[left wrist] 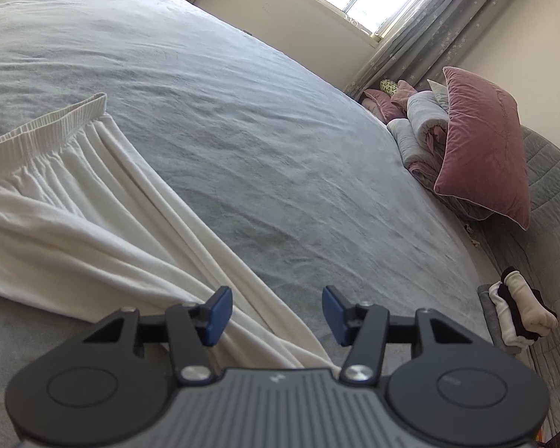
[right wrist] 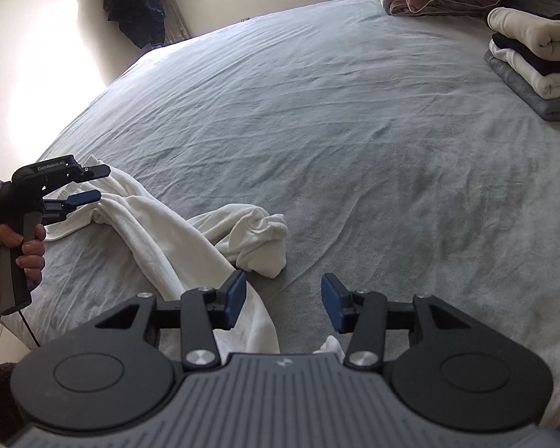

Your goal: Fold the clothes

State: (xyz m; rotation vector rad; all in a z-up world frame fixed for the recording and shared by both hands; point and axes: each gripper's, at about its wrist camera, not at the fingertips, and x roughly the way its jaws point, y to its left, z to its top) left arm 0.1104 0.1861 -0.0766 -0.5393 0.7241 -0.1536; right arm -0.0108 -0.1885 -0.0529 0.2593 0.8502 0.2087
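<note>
White trousers [left wrist: 74, 224] with an elastic waistband [left wrist: 48, 127] lie rumpled on the grey bed sheet [left wrist: 261, 130]. In the left wrist view my left gripper [left wrist: 277, 315] is open low over one trouser leg, which runs between and under its blue pads [left wrist: 218, 315] without being pinched. The right wrist view shows the same garment [right wrist: 160, 239] bunched at one end [right wrist: 257, 239]. My right gripper [right wrist: 284, 302] is open just over the sheet, the cloth under its left finger. A hand [right wrist: 22, 250] holds the left gripper [right wrist: 100, 183] over the garment's far left edge.
A stack of folded clothes [right wrist: 534, 63] sits at the bed's right side, also seen as folded clothes [left wrist: 519, 317]. A pink pillow [left wrist: 481, 142] and rolled quilts [left wrist: 418, 130] lie by the headboard. Dark clothing [right wrist: 138, 0] hangs in the far corner. Wide grey sheet [right wrist: 354, 130] stretches ahead.
</note>
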